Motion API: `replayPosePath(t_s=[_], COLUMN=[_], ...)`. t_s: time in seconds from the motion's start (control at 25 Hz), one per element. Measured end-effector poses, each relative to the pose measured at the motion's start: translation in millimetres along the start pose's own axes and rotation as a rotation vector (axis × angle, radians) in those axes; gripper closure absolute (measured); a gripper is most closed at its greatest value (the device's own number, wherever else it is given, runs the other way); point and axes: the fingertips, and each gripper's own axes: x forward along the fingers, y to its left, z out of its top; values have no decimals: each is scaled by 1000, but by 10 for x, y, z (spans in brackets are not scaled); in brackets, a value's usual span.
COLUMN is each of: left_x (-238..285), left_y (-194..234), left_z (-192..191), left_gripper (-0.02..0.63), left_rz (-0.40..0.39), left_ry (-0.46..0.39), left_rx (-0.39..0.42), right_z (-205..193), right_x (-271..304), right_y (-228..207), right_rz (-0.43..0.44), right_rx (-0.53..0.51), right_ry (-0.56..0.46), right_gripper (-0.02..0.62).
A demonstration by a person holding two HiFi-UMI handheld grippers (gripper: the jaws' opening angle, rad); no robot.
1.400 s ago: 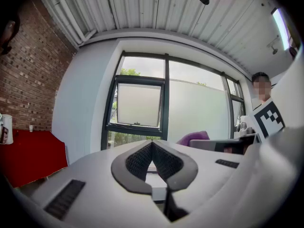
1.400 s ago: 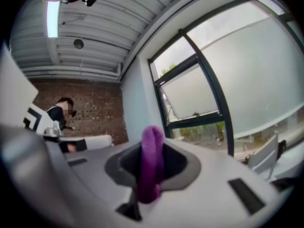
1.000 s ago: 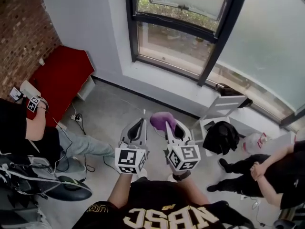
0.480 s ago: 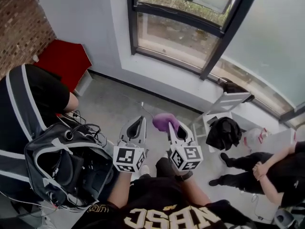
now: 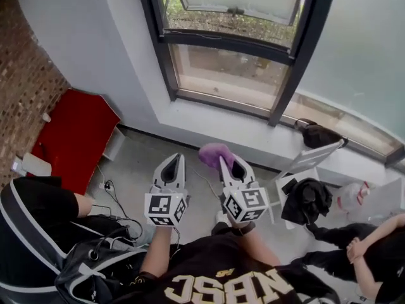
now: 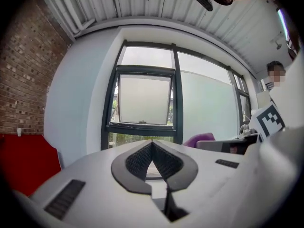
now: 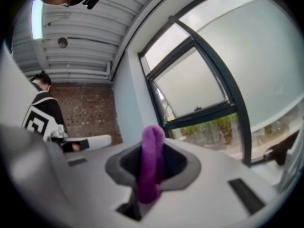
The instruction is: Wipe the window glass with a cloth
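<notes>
A dark-framed window [image 5: 240, 37] with clear lower panes and a tilted-open frosted sash [image 6: 145, 99] stands ahead of me; it also fills the right gripper view [image 7: 199, 84]. My right gripper [image 5: 223, 159] is shut on a purple cloth [image 5: 214, 154], which sticks up between its jaws [image 7: 152, 163]. My left gripper [image 5: 169, 167] sits beside it, shut and holding nothing [image 6: 152, 146]. Both grippers are held well short of the glass, pointing toward it.
A red cabinet [image 5: 73, 132] stands by the brick wall at left. A person [image 5: 50, 227] with a black bag crouches at lower left. At right, a white chair [image 5: 307, 160] with dark clothing on it and a seated person [image 5: 361, 252].
I have moved closer to the window and the view has tilted up. The person at left has shifted lower in the head view. Both grippers keep their hold and posture.
</notes>
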Motion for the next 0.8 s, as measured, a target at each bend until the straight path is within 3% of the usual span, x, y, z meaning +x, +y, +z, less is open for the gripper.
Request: replayPosePath(t_s=[0.32,0.56,0.8], left_x=[1171,2017,3039], left_y=[189,338,942], left_z=[-39,-164,-249], left_gripper=[591,591,591], left_rz=[-5,-95,-215], left_ry=[19,43,34], left_rx=[-2,-2,-4], right_z=[137,146,88], right_x=[773,1440,2449], right_y=[-702,-1141,-1454], right_rz=[2,-49,-146], right_rx=[19,18,27], right_ry=[-6,5,-1], right_gripper=[514,514,514])
